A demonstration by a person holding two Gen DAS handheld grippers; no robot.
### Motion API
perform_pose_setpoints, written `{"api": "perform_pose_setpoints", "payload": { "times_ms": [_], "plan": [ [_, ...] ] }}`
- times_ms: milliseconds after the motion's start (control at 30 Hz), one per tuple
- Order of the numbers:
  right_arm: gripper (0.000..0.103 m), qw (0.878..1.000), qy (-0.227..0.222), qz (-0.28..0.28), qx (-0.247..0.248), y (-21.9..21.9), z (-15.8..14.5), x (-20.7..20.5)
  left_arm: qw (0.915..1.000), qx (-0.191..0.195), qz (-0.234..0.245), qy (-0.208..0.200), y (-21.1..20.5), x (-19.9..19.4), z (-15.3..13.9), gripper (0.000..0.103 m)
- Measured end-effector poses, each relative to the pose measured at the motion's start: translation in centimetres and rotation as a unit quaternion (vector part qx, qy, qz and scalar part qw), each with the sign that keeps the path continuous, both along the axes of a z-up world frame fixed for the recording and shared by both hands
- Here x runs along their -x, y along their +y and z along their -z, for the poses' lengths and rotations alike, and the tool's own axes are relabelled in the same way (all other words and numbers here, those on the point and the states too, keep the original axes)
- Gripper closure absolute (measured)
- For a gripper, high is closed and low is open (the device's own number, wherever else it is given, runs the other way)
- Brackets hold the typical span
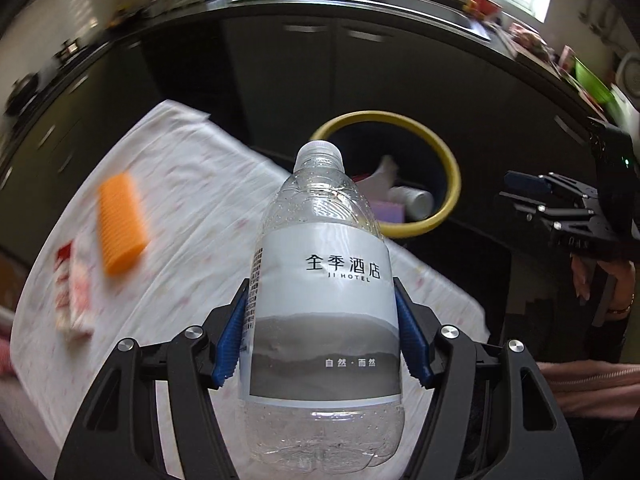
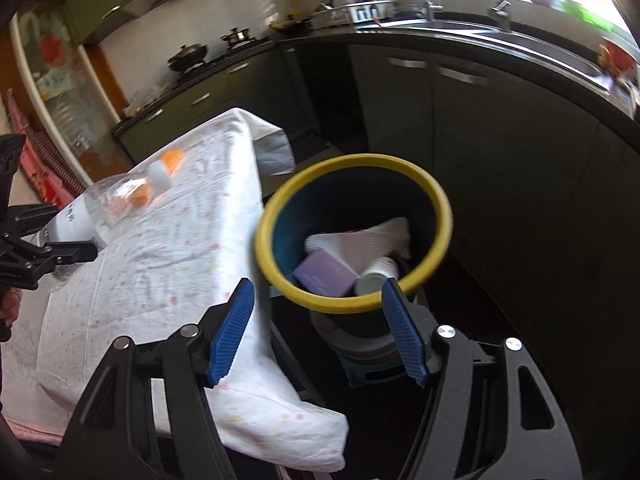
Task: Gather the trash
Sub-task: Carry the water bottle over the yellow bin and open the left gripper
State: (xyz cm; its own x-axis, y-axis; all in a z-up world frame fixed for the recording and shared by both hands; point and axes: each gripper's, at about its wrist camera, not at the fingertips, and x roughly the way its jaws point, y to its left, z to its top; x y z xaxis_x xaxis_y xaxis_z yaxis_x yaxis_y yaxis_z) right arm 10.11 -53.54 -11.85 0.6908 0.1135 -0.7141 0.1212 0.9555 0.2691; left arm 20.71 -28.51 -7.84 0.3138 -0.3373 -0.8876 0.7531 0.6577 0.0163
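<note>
Left gripper (image 1: 320,332) clamps the water bottle (image 1: 320,280) at its label; right gripper (image 2: 316,332) gapes empty. Risk: early release (bottle over desk (image 1: 192,240)) misses the yellow-rimmed bin (image 1: 450,160).

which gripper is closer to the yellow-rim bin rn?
Right, probably. The right gripper hangs open just short of the bin. The left gripper holds the bottle over the table, farther back.

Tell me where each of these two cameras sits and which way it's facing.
Left wrist: on the left claw, looking along the water bottle it grips toward the yellow-rimmed bin; the right claw and hand show at the right.
Right wrist: on the open right claw, looking down into the bin; the left claw appears at the left.
Shared: bin, bottle, white tablecloth.
</note>
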Motion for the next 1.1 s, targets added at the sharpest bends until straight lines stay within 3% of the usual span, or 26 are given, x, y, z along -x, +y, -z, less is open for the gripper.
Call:
{"api": "perform_pose_setpoints", "payload": {
  "times_ms": [267, 400, 433, 533, 667, 867, 967, 1100],
  "plan": [
    [0.04, 0.999, 0.007, 0.046, -0.024, -5.0, 1.5, 1.7, 0.9978, -0.019, 0.047, 0.043, -13.5, -5.0, 4.8, 0.038],
    [0.04, 0.998, 0.01, 0.061, -0.034, -6.5, 2.1, 2.0, 0.9984, -0.011, 0.036, 0.042, -17.4, -7.3, 7.2, 0.036],
    [0.04, 0.997, 0.012, 0.063, -0.036, -6.7, 2.2, 2.0, 0.9988, -0.006, 0.031, 0.036, -17.9, -7.6, 7.4, 0.028],
    [0.04, 0.997, 0.014, 0.059, -0.038, -6.6, 2.5, 1.8, 0.9994, 0.025, 0.013, 0.021, -18.1, -8.1, 6.9, 0.024],
    [0.04, 0.998, 0.015, 0.051, -0.038, -5.9, 2.5, 1.3, 0.9973, 0.073, 0.003, 0.0, -14.4, -6.5, 4.3, 0.02],
    [0.04, 0.999, 0.014, 0.021, -0.034, -2.9, 1.8, -0.8, 0.9876, 0.135, -0.052, -0.062, -3.3, -3.1, 0.8, 0.013],
    [0.04, 1.0, 0.015, -0.006, -0.025, -0.7, 1.1, -2.3, 0.9772, 0.164, -0.097, -0.094, 3.8, -1.5, 0.0, 0.009],
    [0.04, 0.998, 0.021, -0.05, -0.019, 3.4, 0.1, -4.9, 0.9596, 0.159, -0.179, -0.148, 13.4, -0.7, -0.1, 0.005]
  ]
}}
